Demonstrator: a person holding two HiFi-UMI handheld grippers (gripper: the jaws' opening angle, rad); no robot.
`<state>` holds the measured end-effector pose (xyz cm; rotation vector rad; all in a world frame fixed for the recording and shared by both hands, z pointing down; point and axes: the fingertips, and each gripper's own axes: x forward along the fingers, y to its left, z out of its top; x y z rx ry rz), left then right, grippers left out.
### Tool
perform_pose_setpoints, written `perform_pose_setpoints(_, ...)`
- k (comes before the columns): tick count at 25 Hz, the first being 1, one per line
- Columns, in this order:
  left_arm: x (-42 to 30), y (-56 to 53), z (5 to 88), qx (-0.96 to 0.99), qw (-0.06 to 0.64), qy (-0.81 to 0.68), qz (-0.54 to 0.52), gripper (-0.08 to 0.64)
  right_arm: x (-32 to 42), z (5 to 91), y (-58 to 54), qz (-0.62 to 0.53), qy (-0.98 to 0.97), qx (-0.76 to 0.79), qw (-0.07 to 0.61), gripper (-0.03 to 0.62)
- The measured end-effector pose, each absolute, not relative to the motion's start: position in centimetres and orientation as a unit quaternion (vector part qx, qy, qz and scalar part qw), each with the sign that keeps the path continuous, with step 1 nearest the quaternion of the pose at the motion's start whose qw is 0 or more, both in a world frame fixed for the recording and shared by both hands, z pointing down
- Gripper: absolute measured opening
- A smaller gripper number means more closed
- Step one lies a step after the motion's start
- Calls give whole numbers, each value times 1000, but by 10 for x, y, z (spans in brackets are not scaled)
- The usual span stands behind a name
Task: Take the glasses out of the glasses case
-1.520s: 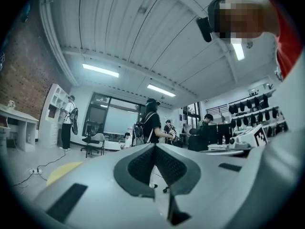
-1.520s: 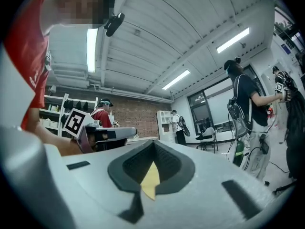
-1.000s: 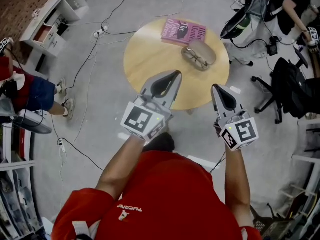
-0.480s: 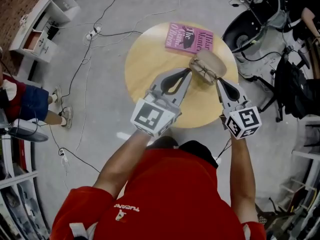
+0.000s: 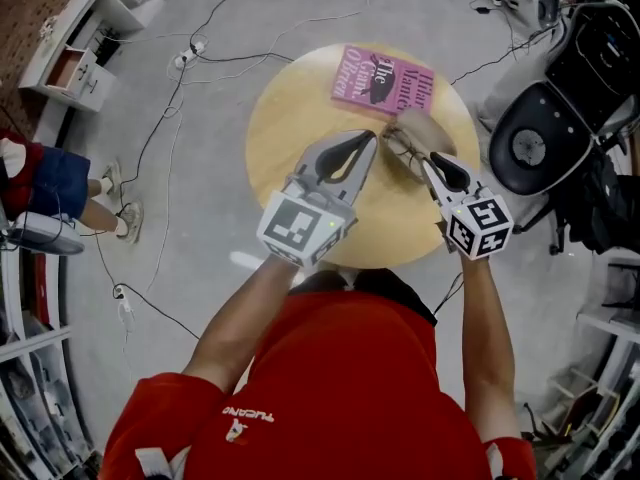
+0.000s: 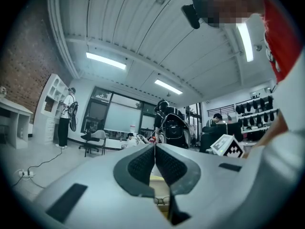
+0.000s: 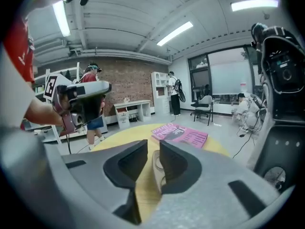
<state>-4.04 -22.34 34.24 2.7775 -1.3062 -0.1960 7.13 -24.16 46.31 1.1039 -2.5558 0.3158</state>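
Note:
On the round yellow table (image 5: pixel 290 118) lies a beige glasses case (image 5: pixel 426 128), open, with dark-framed glasses (image 5: pixel 402 149) lying at its near-left edge. My right gripper (image 5: pixel 429 161) points down at the case from just in front of it. Its jaws are opening, with nothing between them. In the right gripper view the case (image 7: pixel 156 169) shows through the gap of that gripper (image 7: pixel 153 148). My left gripper (image 5: pixel 367 139) hovers just left of the glasses, level, jaws together and empty. Below the left gripper (image 6: pixel 155 149) the glasses (image 6: pixel 162 201) peek out.
A pink book (image 5: pixel 385 76) lies at the table's far edge, behind the case. A black office chair (image 5: pixel 545 140) stands close to the table's right. Cables (image 5: pixel 170 118) run over the floor on the left, near a white shelf (image 5: pixel 80 38) and a seated person (image 5: pixel 50 183).
Both grippers have moved forward over the table to the glasses case. The right gripper has tipped down and its jaws have parted.

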Motion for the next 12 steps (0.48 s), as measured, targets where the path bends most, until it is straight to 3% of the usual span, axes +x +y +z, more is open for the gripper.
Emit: perform_pose_setpoints(12, -26, -247, 359, 877, 46, -476, -38, 11, 78, 543, -288, 160, -899, 298, 280, 163)
